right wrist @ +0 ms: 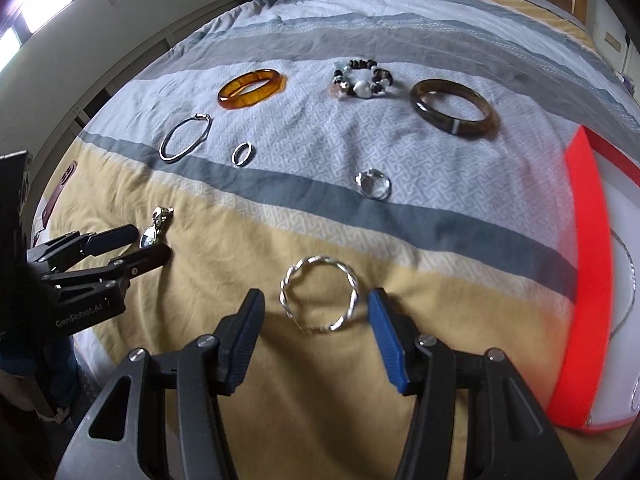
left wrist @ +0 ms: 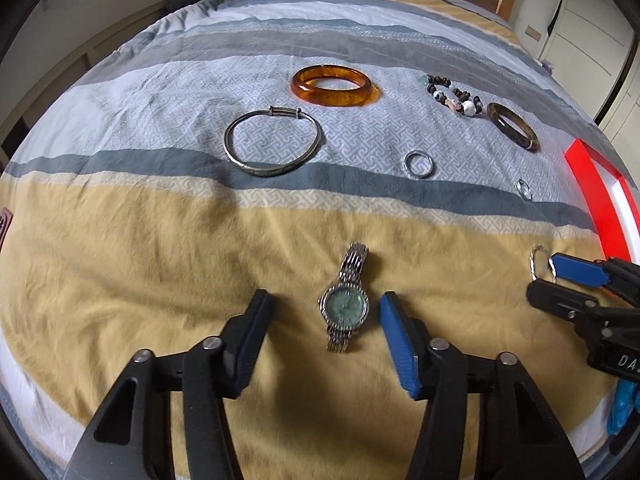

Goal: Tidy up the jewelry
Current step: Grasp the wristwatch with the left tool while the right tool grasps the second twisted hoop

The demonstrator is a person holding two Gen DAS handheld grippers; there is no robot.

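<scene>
Watch point(left wrist: 344, 307) btwn L tongs point(left wrist: 322, 316)

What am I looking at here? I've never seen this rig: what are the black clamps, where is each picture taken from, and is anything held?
The clamps are two-finger grippers that a person holds, one per hand, each with a fisheye camera looking along its fingers. The left wrist view shows the left gripper straddling a wristwatch; its pads do not touch it. The right wrist view shows the right gripper likewise around a twisted silver bangle, pads apart from it. Nothing is held.

On the striped bedspread also lie an amber bangle, a plain silver bangle, a beaded bracelet, a dark brown bangle and two small rings. A red-rimmed box sits at the right.
</scene>
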